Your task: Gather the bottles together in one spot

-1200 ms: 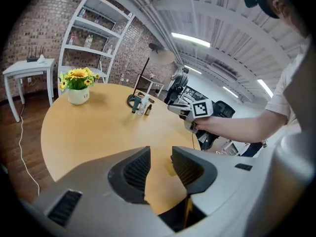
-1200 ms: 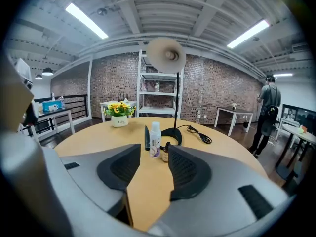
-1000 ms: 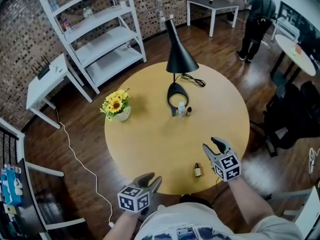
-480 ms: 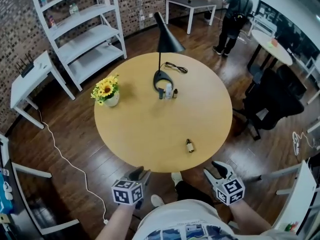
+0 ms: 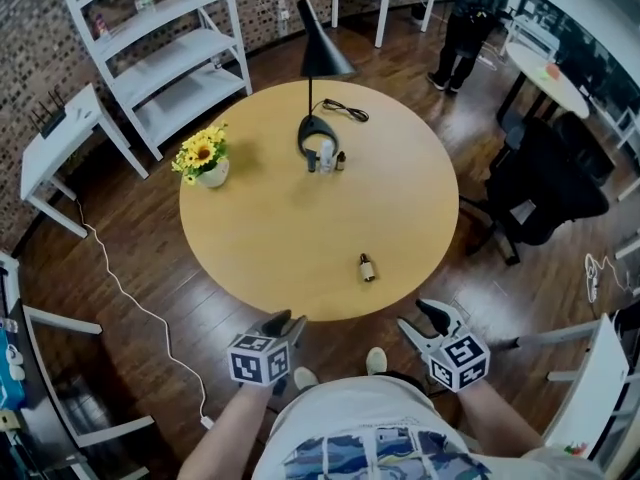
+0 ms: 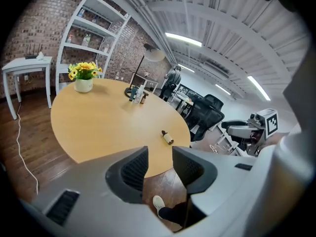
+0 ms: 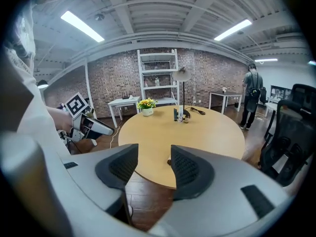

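A small brown bottle (image 5: pixel 366 267) lies on its side near the front edge of the round yellow table (image 5: pixel 260 238); it also shows in the left gripper view (image 6: pixel 167 138). Two more bottles (image 5: pixel 332 158) stand together by the lamp's base, and show in both gripper views (image 6: pixel 139 94) (image 7: pixel 180 115). My left gripper (image 5: pixel 282 323) hangs off the table's near edge, open and empty. My right gripper (image 5: pixel 425 318) is also off the edge, below and right of the lying bottle. Its jaws have just been opening, with nothing between them.
A black desk lamp (image 5: pixel 312 58) and a pot of yellow flowers (image 5: pixel 203 156) stand on the table. White shelving (image 5: pixel 165 48) and a side table (image 5: pixel 60 148) are at the left, a black office chair (image 5: pixel 545 183) at the right, and a person (image 5: pixel 470 18) stands far back.
Both grippers have drawn back from over the table to beyond its near edge. The right one was beside the lying bottle. The whole table now sits farther off in the head view.
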### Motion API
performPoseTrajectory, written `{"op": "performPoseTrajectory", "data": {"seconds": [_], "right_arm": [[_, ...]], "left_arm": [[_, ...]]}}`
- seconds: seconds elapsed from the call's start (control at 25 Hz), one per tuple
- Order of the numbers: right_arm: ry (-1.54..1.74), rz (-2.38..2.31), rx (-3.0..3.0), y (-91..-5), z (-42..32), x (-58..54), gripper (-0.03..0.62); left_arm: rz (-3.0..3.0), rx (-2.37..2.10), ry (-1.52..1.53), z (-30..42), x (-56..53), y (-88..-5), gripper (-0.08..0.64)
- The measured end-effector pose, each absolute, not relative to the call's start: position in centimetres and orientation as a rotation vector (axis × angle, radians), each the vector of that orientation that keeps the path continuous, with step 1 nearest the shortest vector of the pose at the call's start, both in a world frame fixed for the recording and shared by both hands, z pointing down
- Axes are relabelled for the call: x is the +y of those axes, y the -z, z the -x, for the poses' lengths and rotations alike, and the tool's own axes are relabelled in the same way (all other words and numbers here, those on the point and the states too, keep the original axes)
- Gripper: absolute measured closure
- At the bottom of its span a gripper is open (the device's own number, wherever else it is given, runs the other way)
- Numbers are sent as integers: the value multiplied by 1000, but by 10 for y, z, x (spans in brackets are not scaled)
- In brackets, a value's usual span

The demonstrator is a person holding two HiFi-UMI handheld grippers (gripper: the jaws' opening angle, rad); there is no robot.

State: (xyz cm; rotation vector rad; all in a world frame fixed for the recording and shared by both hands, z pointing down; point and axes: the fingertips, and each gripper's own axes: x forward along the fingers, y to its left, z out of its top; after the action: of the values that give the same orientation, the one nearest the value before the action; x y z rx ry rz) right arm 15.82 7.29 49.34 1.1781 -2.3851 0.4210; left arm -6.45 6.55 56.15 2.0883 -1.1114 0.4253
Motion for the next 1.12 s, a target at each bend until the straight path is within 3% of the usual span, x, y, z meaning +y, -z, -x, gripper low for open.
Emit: {"op": "performPoseTrajectory", "data": {"seconds": [0.44,0.72,0.84,0.96,1.12], "right_arm": [[-523,-1119,-2422,-497,-279,56,344],[-561,-1159,-2388,-505,-367,58,344],[-570,-1183,-2390,-508,-389,59,344],[-590,-1182,-2413,-507,-396,53,344],[-632,-1102,-2522,-496,-372,37,369]], "left_arm": [[-2038,-1045,-697,-119,-14,-640,377],[-1814,-1198,-1022,-136,-60,-719,371],[-1832,-1264,-1141,-128,-62,-722,410],[-1832,-1268,-1029,-130,-52,-711,411],[-2053,-1187,-567,-163,-46,-633,411]]}}
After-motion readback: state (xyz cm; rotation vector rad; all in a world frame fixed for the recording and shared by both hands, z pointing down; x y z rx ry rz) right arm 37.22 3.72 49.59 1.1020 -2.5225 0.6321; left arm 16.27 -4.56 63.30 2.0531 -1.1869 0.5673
